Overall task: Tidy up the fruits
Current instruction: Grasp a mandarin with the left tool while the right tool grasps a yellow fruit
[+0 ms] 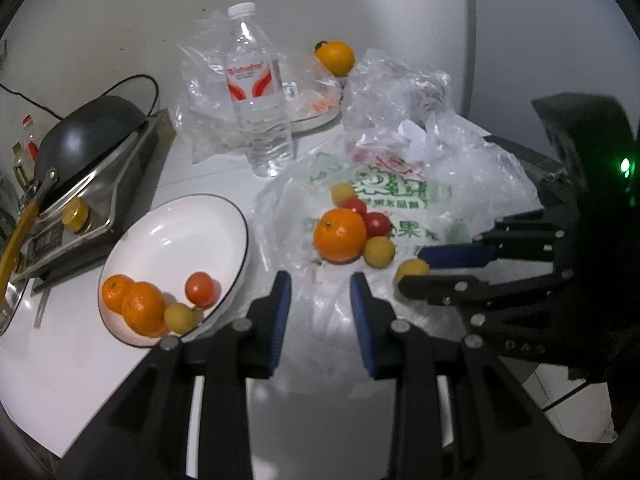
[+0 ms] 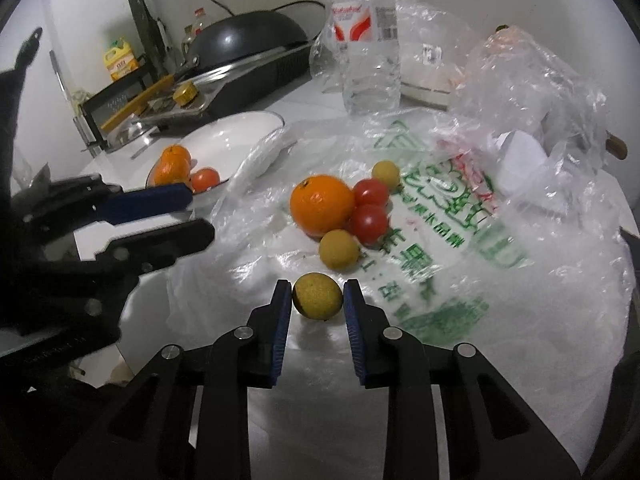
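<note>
A white plate (image 1: 160, 228) holds two mandarins (image 1: 134, 300), a tomato (image 1: 202, 289) and a yellow fruit (image 1: 180, 317). On a printed plastic bag (image 2: 440, 208) lie an orange (image 2: 322, 205), two tomatoes (image 2: 370, 218) and two yellow fruits (image 2: 339, 249). My right gripper (image 2: 318, 300) has its pads on both sides of a third yellow fruit (image 2: 318, 295), touching it; it also shows in the left wrist view (image 1: 416, 270). My left gripper (image 1: 320, 292) is open and empty, between the plate and the fruit pile, and shows in the right wrist view (image 2: 196, 216).
A water bottle (image 1: 258, 92) stands behind the bag. Another orange (image 1: 335, 57) sits on a far plate amid crumpled clear bags (image 1: 400, 88). A black wok (image 1: 84, 136) on a gas stove stands at the left. The table edge runs near my left gripper.
</note>
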### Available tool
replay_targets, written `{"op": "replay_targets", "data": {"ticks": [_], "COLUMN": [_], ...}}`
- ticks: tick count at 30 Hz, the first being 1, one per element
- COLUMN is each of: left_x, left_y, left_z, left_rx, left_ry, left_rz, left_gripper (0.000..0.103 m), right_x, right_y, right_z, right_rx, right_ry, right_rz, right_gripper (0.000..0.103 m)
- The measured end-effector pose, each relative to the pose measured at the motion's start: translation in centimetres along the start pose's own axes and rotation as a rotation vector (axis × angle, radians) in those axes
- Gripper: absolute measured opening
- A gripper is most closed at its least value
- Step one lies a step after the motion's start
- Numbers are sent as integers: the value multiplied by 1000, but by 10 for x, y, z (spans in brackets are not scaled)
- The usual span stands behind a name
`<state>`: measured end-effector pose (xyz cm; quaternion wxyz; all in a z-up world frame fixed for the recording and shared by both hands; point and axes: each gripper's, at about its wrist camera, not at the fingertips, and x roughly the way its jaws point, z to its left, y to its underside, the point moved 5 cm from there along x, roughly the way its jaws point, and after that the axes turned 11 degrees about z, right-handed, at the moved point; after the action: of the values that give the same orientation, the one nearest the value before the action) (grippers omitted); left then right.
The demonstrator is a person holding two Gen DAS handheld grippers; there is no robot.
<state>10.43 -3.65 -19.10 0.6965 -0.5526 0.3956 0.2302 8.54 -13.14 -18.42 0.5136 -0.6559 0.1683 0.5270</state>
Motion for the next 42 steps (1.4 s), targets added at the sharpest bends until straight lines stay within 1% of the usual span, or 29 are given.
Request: {"op": "replay_targets", "data": {"ticks": [6, 12, 13, 15, 17, 25, 28, 33, 37, 40, 42], "left_x": [13, 29, 31, 35, 39, 53, 60, 67, 75, 82, 83], "left_y": [-10, -24, -26, -29, -32, -43, -46, -50, -54, -55, -56], "left_z": [-4, -8, -8, -7, -6, -6, -6, -5, -11, -12, -12], "left_rx": [-1, 0, 0, -1, -10, 1, 4, 8, 35, 33, 33], "left_ry": [44, 80, 80, 87, 104, 92, 74, 80, 67, 69, 76], "left_rz": [11, 23, 24, 28, 35, 44, 58, 65, 73, 90, 84], "left_gripper": [32, 34, 35, 42, 44, 45, 45, 45, 45, 45, 45], "right_x": [-10, -11, -11, -11, -10, -5, -6, -4, -5, -6, -7], "right_y": [-5, -10, -11, -13, -14, -16, -18, -18, -18, -20, -21], "right_z": [-15, -26, -27, -31, -32, -43, -46, -50, -54, -58, -60], "right_rx": [21, 37, 38, 42, 46, 60, 68, 72, 80, 73, 71], "right_ry": [5, 10, 10, 7, 6, 1, -2, -5, -19, -6, 1], "right_rz": [-35, -47, -47, -51, -53, -47, -52, -51, -55, -49, -49], "right_gripper": [29, 29, 29, 29, 29, 29, 29, 29, 29, 29, 29]}}
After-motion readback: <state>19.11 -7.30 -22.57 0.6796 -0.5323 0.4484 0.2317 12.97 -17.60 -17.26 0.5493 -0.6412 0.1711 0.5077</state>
